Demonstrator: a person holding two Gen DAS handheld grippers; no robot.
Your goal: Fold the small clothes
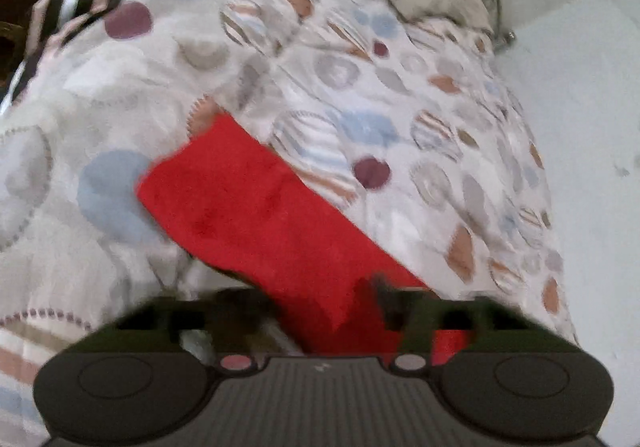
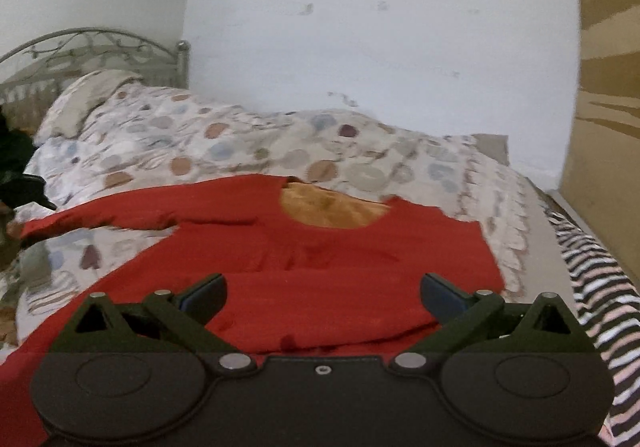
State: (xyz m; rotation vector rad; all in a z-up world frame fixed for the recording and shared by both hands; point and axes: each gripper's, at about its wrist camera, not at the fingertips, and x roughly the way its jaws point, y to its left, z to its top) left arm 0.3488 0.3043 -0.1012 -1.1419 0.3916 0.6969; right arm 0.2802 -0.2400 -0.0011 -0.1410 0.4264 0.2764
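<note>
I'll place everything against the bed (image 2: 280, 143), which fills both views under a patterned quilt (image 1: 360, 59) of circles and stripes. At its head I see a metal headboard (image 2: 92, 43) and a pale pillow (image 2: 88, 95); along its near edge lies a black, white and pink striped blanket (image 2: 592, 267).

The red top (image 2: 320, 259) is spread flat across the middle of the bed, neckline toward the wall, its orange inner lining showing through the neck opening. 1 sleeve (image 2: 100, 213) stretches out toward the headboard end of the bed.

My right gripper (image 2: 323, 293) hovers over the lower body of the garment, jaws wide apart, nothing between them, pads clear of the cloth. My left gripper (image 1: 320, 311) is blurred by motion; in its view a long strip of red cloth (image 1: 260, 207) runs from the quilt straight into the jaws. They read as drawn nearly together, and I judge them clamped on that strip, probably the sleeve or a side edge.

So I take this as an early fold: 1 edge gripped, ready to be carried in over the body. Next I need to lift the left grip only slightly, sweep it across toward the garment's centre line, lay it flat, and use the free right gripper to pin the body so it doesn't drag over the quilt.
</note>
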